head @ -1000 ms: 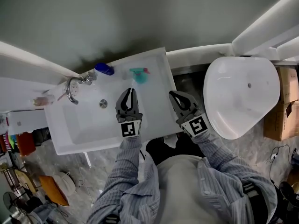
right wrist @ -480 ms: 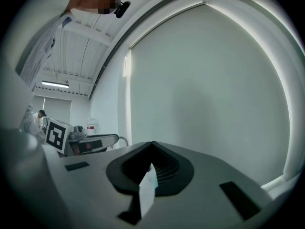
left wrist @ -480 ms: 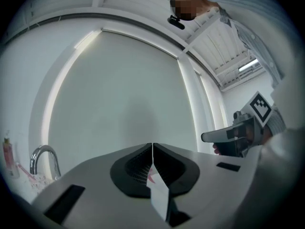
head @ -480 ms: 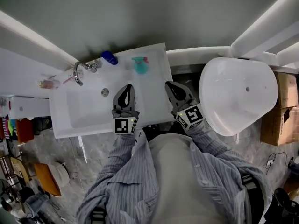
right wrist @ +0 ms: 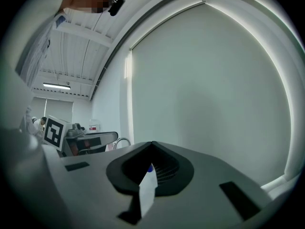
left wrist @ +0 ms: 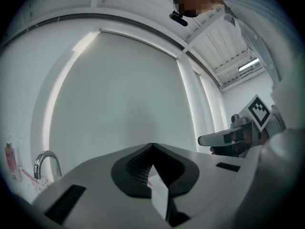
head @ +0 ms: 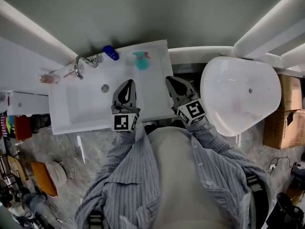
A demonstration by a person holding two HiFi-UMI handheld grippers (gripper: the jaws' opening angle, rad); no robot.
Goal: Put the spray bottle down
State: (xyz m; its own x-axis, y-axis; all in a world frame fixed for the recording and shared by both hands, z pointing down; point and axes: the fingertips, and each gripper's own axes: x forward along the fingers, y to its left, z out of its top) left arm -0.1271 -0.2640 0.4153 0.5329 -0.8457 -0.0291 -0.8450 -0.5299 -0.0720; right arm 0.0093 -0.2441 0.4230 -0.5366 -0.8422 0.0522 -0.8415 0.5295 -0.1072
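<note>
While each gripper view is filled in its lower half by the grey body of its own tongs, the sink top is hidden there, and only a pale wall and some ceiling show above. The left tongs (left wrist: 152, 146) are closed, tip against tip, with nothing in them. The right tongs (right wrist: 152, 143) are closed and empty as well. A blue spot just behind the right tips is too small to name.

In the head view the teal spray bottle (head: 141, 62) stands on the rear rim of the white sink (head: 81, 104), close to the wall and well apart from both tongs. It is seen from almost above, so its long axis seems upright. Its head seems to point toward the picture's right, but it is tiny.

A blue bottle (head: 110, 53) is beside the faucet (head: 80, 66). A white oval tub (head: 240, 97) is at the right, over a grey marbled floor (head: 62, 147).
</note>
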